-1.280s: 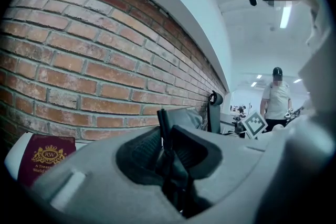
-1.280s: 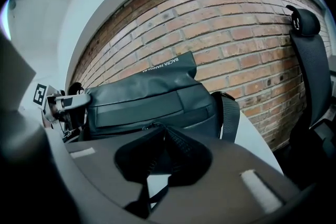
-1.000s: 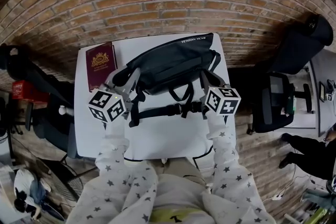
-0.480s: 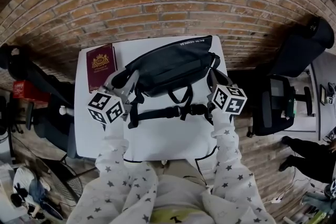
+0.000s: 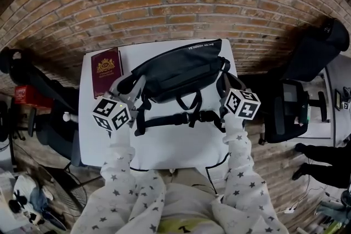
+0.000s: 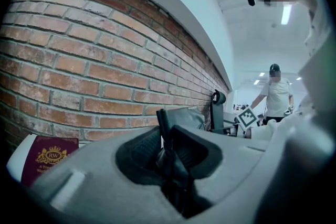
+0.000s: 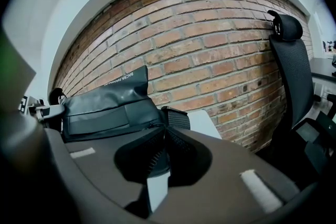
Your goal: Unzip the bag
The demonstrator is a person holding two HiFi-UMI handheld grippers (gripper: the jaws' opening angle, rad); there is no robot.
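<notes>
The bag (image 5: 178, 69) lies across the far half of the table (image 5: 170, 145), its right end at the table's right edge and its buckled strap (image 5: 175, 118) trailing toward the person. The left gripper (image 6: 165, 136) has its jaws partly closed on a dark fold of strap or fabric at the bag's left end, anchoring it. The right gripper (image 7: 161, 134) has its jaws nearly together at the bag's right end, probably on the zipper pull, though the piece is too small to confirm. The main risk is that so thin a grip slips off if the right hand pulls at an angle to the zipper line, leaving the zipper stuck partway. A 2nd risk is at the left. If that fold slides out of the jaws, the whole bag would drag right with the pull instead of opening, and could go over the edge it already reaches. The loose strap could also snag a gripper. No view shows how far the zipper is open, and nothing inside the bag can be seen. The only other item, a passport (image 5: 106, 69), lies outside the bag on the table's left corner, just beside the bag's left end.
</notes>
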